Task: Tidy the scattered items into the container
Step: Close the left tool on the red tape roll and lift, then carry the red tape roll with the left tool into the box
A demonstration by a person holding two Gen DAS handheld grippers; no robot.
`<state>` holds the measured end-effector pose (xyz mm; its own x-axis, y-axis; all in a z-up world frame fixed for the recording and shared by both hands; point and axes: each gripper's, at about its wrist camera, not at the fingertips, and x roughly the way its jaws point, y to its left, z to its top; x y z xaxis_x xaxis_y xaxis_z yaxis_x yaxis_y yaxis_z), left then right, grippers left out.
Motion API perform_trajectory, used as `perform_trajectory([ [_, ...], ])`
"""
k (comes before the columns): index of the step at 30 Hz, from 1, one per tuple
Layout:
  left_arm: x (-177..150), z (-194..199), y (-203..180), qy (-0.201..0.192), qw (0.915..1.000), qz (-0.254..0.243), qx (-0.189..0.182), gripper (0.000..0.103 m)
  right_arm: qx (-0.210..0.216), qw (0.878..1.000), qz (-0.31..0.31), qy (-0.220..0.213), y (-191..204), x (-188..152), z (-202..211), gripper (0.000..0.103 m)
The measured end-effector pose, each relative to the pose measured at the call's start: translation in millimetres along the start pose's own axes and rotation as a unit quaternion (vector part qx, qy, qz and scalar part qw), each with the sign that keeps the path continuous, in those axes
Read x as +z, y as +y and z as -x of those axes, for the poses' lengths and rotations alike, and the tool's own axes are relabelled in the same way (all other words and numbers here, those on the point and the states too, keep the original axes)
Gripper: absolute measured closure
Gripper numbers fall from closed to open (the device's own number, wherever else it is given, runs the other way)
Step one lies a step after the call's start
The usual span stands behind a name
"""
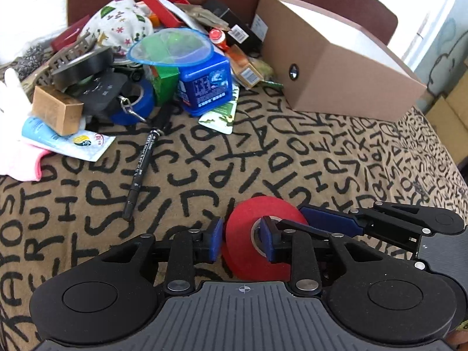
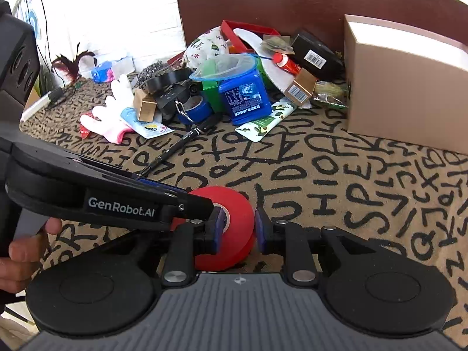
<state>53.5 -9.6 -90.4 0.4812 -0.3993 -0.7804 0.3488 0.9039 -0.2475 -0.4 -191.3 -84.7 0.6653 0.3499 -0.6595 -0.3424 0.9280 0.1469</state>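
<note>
Ok so both grippers are on the same thing right now, the red tape roll (image 1: pixel 245 251). It sits close in front of both cameras over the letter-print tablecloth (image 1: pixel 263 161), well apart from the cardboard box (image 1: pixel 336 67) at the far right of the table. I honestly can't tell if the roll is resting on the cloth or lifted off it.

My right gripper (image 2: pixel 238 232) is nearly closed and has the roll pinched across its width, one blue pad flat on each face. That grip looks solid to me.

My left gripper (image 1: pixel 241 239) is the iffy one. Its jaws are partway open and straddle one wall of the roll: one pad sits down in the centre hole, the other right at the outer rim. Whether it's actually squeezing or just sitting beside the tape, I can't tell from either view. In the right wrist view you can see it coming in from the left with its tip poking into the hole, and a hand (image 2: pixel 26 248) wrapped around its handle.

Everything else is heaped at the back left, next to the box: a blue tub (image 1: pixel 204 87) with a clear blue-edged bag on top, a blue tape roll (image 1: pixel 134 102), a white glove (image 1: pixel 11 93) and a small brown carton (image 1: pixel 57 108). A black pen (image 1: pixel 143 169) lies alone on the cloth, between the pile and the grippers.
</note>
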Motion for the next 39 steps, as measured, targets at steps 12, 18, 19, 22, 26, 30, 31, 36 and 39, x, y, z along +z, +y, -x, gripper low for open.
perform_trajectory([
  [12, -0.6, -4.0, 8.2, 0.026, 0.9994, 0.005, -0.023, 0.055, 0.014, 1.0, -0.003, -0.002, -2.7, -5.2, 2.1, 0.071],
  [18, 1.0, -5.9, 9.2, 0.026, 0.9993, 0.003, -0.026, 0.056, 0.02, 1.0, -0.022, 0.004, -6.5, -4.6, 0.1, 0.07],
  [19, 0.9, -6.4, 10.4, 0.025, 0.9993, 0.005, -0.028, 0.057, 0.022, 0.999, -0.025, 0.005, -7.1, -4.6, -0.5, 0.07],
  [22, 1.3, -9.1, 10.3, 0.023, 0.9994, 0.002, -0.026, 0.064, 0.024, 0.999, -0.029, 0.006, -8.2, -4.6, -4.6, 0.069],
  [26, 2.9, -7.8, 7.4, 0.025, 0.9995, -0.007, -0.02, 0.066, 0.022, 0.999, -0.024, 0.006, -6.8, -4.7, -4.8, 0.07],
  [30, 9.6, -2.1, -1.0, 0.032, 0.9992, -0.001, -0.022, 0.072, 0.003, 1.0, -0.011, 0.0, -5.9, -1.7, 2.5, 0.076],
  [31, 12.8, 0.1, -5.4, 0.028, 0.9993, -0.004, -0.024, 0.073, -0.004, 1.0, -0.008, -0.008, -7.9, 0.2, 7.4, 0.076],
  [36, 42.9, 13.1, -38.9, -0.016, 0.9983, -0.046, -0.033, 0.073, -0.038, 0.998, 0.0, -0.057, -24.7, 19.1, 33.8, 0.076],
  [39, 69.7, 18.0, -61.8, -0.041, 0.9961, -0.067, -0.04, 0.074, -0.061, 0.994, 0.01, -0.092, -39.7, 37.5, 49.9, 0.076],
])
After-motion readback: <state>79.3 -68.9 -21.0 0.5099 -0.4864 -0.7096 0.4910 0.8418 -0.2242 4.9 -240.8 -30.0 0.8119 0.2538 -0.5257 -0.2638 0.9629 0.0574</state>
